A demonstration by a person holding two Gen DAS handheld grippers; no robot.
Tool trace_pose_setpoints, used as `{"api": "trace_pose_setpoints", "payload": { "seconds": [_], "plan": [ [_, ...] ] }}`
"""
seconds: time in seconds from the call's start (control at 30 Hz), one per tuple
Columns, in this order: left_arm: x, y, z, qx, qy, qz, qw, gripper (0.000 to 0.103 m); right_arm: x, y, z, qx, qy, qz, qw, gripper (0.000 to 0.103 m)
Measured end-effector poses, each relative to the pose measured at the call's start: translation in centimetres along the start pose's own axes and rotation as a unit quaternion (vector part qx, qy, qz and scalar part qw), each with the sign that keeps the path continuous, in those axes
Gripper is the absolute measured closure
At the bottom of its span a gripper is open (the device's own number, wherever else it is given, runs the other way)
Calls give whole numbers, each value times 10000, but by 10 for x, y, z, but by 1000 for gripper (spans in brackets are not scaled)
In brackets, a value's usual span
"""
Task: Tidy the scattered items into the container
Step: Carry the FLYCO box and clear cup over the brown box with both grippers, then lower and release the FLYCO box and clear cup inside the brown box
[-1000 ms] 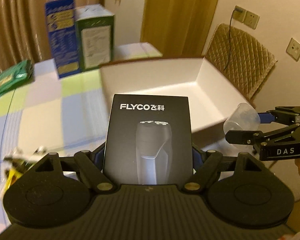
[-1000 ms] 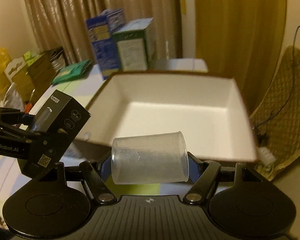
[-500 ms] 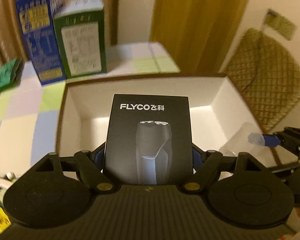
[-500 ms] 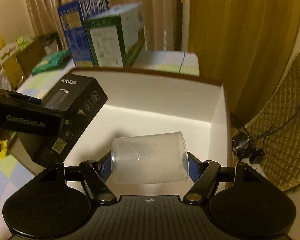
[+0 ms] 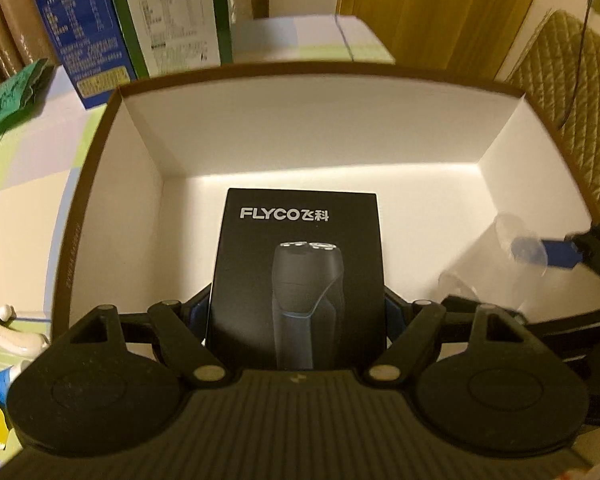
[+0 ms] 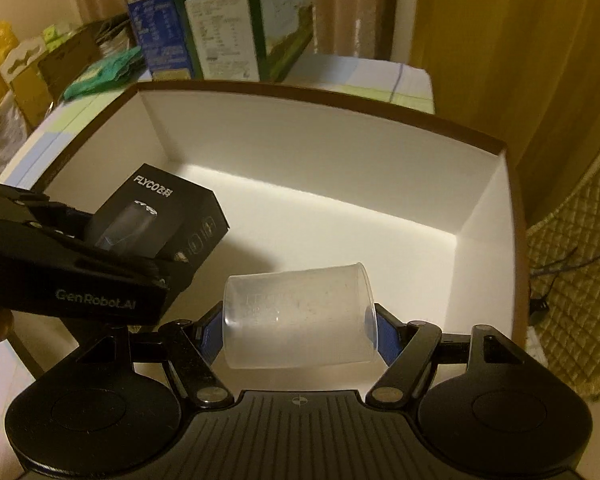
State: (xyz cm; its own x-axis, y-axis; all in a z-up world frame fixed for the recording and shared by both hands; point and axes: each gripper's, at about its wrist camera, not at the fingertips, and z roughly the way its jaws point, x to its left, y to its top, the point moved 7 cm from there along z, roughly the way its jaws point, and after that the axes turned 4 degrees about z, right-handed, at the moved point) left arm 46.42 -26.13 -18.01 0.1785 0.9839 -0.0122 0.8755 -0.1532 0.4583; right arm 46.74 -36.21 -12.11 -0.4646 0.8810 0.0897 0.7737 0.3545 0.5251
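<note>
Shaver box [image 5: 298, 280], the black FLYCO one, sits clamped in the left gripper [image 5: 298, 312] and now hangs inside the white container [image 5: 340, 128], low near its floor; a second ago it was still short of the container's near wall; same for the clear plastic cup [image 6: 300, 320], pinched sideways in the right gripper [image 6: 300, 328], which has come over the container's near right part; behind the container stand a blue carton [image 5: 80, 28] and a green carton [image 5: 172, 12], with a green bag [image 5: 8, 100] off its left side and a quilted chair [image 5: 580, 100] off its right; nothing blocks either item; both grippers tilt steeply down into the container
</note>
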Motion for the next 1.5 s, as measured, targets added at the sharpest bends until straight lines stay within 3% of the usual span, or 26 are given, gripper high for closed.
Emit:
{"api": "trace_pose_setpoints", "payload": {
  "seconds": [0.33, 0.73, 0.8, 0.83, 0.87, 1.1, 1.5],
  "plan": [
    [12, -5, 13, 325, 70, -178, 9993, 26, 6, 0, 11, 148, 128, -156, 9997, 33],
    [16, 0, -2, 131, 194, -2, 9997, 24, 16, 5, 18, 224, 254, -193, 9992, 33],
    [17, 0, -4, 120, 192, 14, 9997, 23, 19, 5, 16, 195, 362, -214, 9989, 26],
    [18, 0, -6, 101, 206, 33, 9997, 23, 20, 6, 15, 146, 338, -223, 9991, 13],
    [18, 0, -8, 72, 232, 61, 9997, 22, 21, 6, 13, 76, 265, -252, 9993, 7],
    [23, -3, -32, -131, 246, 145, 9995, 18, 23, -1, -4, -42, 311, -50, 9995, 3],
    [28, -20, -73, -343, 307, 171, 9988, 11, 23, -20, -44, -324, -68, 412, 9986, 2]
  ]
}}
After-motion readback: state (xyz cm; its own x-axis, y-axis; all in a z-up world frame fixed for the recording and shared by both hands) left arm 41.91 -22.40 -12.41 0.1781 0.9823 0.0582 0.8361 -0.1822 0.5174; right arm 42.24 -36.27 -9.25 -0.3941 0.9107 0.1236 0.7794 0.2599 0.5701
